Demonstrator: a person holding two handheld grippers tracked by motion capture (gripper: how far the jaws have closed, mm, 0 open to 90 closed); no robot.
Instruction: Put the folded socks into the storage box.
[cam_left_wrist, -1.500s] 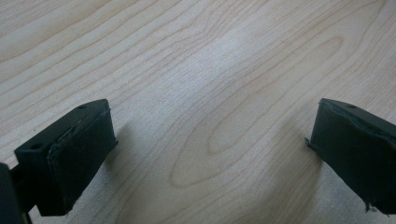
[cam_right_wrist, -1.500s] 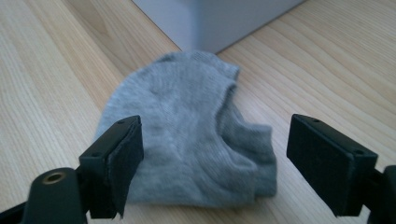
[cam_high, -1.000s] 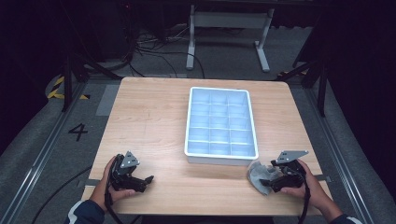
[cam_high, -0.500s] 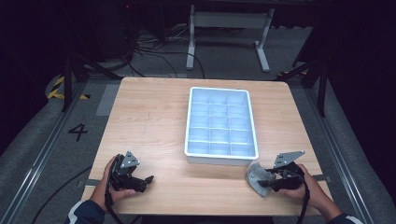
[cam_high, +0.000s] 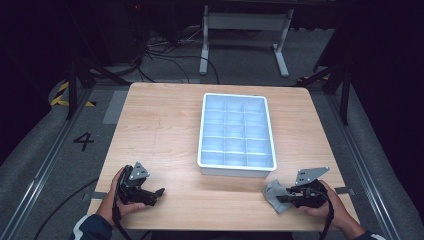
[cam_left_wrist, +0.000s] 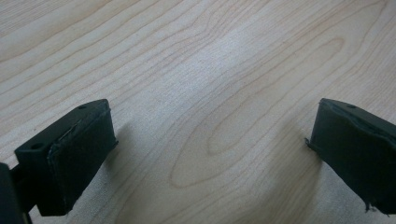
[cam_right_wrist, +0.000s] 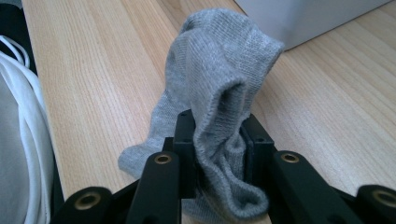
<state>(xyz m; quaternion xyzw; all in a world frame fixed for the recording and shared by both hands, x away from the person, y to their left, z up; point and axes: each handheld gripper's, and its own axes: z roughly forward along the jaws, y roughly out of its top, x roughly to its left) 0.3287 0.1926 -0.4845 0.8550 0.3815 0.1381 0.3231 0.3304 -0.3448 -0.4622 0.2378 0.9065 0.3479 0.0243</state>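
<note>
Insp. notes, table stn. High view: light wooden table (cam_high: 165, 125) w/ white compartment tray (cam_high: 236, 131) set right of centre; person's hands entered from the near edge, one gripper each. Right gripper (cam_high: 283, 196) lay low at the near right corner, pointing left, tips on a grey sock (cam_high: 275, 195); sock sat on the table just off the tray's near right corner, apart from the tray; from above the grip itself could not be made out, sock read as a small crumpled patch.

Right gripper view gave the detail: right gripper (cam_right_wrist: 215, 140) had its jaws pressed in on a bunched fold of the sock (cam_right_wrist: 219, 79); knit fabric rose in a hump above the jaws, a lower flap trailed to the table at left; jaws had just been closing, sock between them. Tray wall (cam_right_wrist: 303, 18) showed at top right, close behind the sock; white cable (cam_right_wrist: 28, 140) ran down the left edge.

Left gripper (cam_high: 156, 194), high view: near left corner, resting in the hand, well apart from tray and sock; spread not clear from that height. Left gripper view (cam_left_wrist: 208, 140) settled it: both black pads wide apart, bare wood grain (cam_left_wrist: 201, 70) between; pad edges worn at right.
</note>
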